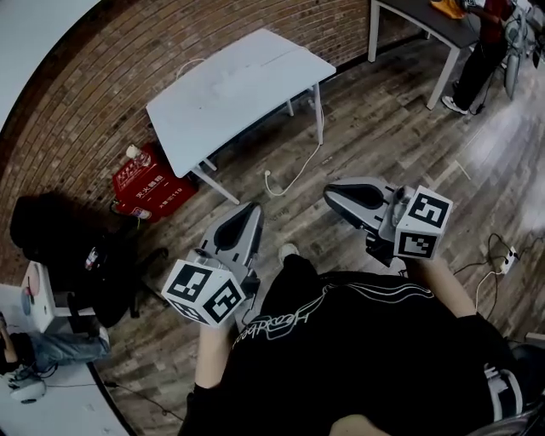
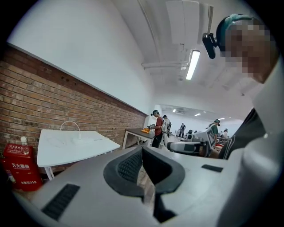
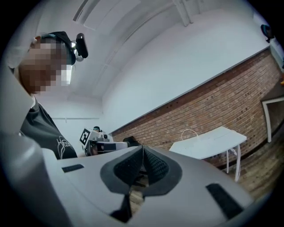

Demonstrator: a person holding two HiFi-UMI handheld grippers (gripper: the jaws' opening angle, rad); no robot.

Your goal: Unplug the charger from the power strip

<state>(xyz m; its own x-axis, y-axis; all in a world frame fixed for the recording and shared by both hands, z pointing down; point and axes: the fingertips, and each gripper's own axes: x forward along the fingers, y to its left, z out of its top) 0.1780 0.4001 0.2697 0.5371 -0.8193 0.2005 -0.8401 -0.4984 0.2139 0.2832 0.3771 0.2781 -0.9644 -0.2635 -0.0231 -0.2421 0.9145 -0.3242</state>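
Observation:
A white table (image 1: 238, 94) stands against the brick wall, well ahead of both grippers. A faint white object with a looped white cable (image 2: 71, 126) lies on its top; I cannot make out a charger or power strip there. A white cable (image 1: 298, 170) trails from the table's edge to the wooden floor. My left gripper (image 1: 254, 209) is held at waist height, jaws shut and empty. My right gripper (image 1: 329, 194) floats beside it, also shut on nothing. Each gripper shows in the other's view, the right gripper (image 2: 191, 147) and the left gripper (image 3: 95, 142).
A red box (image 1: 152, 183) with a bottle on it sits on the floor left of the table, and a black bag (image 1: 68, 247) lies nearer left. A white power strip (image 1: 509, 260) lies on the floor at right. A person (image 1: 485, 43) stands by another table (image 1: 426, 17).

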